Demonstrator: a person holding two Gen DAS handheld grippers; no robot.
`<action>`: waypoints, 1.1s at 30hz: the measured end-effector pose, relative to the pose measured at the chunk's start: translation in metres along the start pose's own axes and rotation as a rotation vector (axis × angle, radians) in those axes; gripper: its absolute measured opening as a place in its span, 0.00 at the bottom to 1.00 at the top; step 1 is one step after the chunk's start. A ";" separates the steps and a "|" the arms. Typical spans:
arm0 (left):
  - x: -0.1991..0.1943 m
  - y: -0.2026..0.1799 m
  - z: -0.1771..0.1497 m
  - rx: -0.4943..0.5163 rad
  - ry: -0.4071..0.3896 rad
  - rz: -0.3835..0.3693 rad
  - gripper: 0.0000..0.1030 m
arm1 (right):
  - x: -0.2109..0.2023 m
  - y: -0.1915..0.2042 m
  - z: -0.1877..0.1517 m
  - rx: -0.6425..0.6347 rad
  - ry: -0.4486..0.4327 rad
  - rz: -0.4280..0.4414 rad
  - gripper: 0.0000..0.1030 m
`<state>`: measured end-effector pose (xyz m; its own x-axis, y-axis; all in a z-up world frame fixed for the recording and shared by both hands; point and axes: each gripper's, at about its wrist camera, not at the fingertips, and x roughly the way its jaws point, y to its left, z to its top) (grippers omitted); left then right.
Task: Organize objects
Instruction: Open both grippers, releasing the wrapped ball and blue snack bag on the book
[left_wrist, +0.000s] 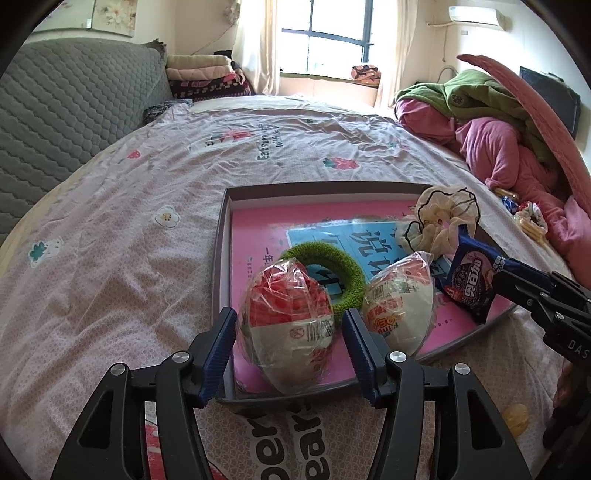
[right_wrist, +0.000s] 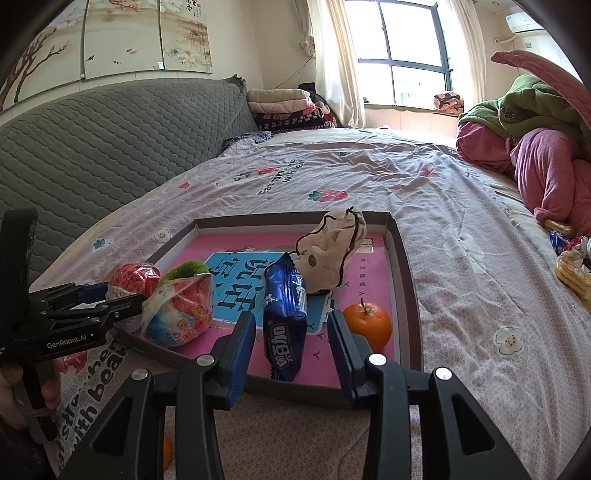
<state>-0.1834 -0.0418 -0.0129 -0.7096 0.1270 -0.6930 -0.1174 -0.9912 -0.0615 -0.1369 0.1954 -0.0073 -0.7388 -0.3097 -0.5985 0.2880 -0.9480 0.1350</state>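
On a bed with a flowered sheet (left_wrist: 129, 221) lies a shallow tray (left_wrist: 221, 258) with a pink printed floor. The left gripper (left_wrist: 290, 343) stands at its near edge, jaws apart, with a red and white wrapped egg (left_wrist: 286, 325) between the blue pads; there is a gap on the left side. Behind the egg lies a green fuzzy ring (left_wrist: 349, 280), and to its right a second wrapped egg (left_wrist: 400, 306). Farther back sits a cream scrunchie (left_wrist: 443, 218). From the right, the right gripper (left_wrist: 496, 277) meets a dark blue snack packet (left_wrist: 471, 280).
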 end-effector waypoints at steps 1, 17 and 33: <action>-0.001 0.000 0.000 -0.001 -0.001 -0.001 0.59 | 0.000 0.000 0.000 0.000 0.000 0.000 0.39; -0.011 0.003 0.006 -0.015 -0.027 0.000 0.59 | -0.005 0.002 0.002 -0.009 -0.017 -0.006 0.40; -0.023 0.001 0.007 -0.019 -0.053 -0.008 0.59 | -0.017 0.001 0.006 -0.010 -0.061 -0.017 0.44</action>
<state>-0.1718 -0.0454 0.0083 -0.7444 0.1365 -0.6537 -0.1106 -0.9906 -0.0808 -0.1277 0.1993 0.0081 -0.7793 -0.2980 -0.5512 0.2810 -0.9525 0.1176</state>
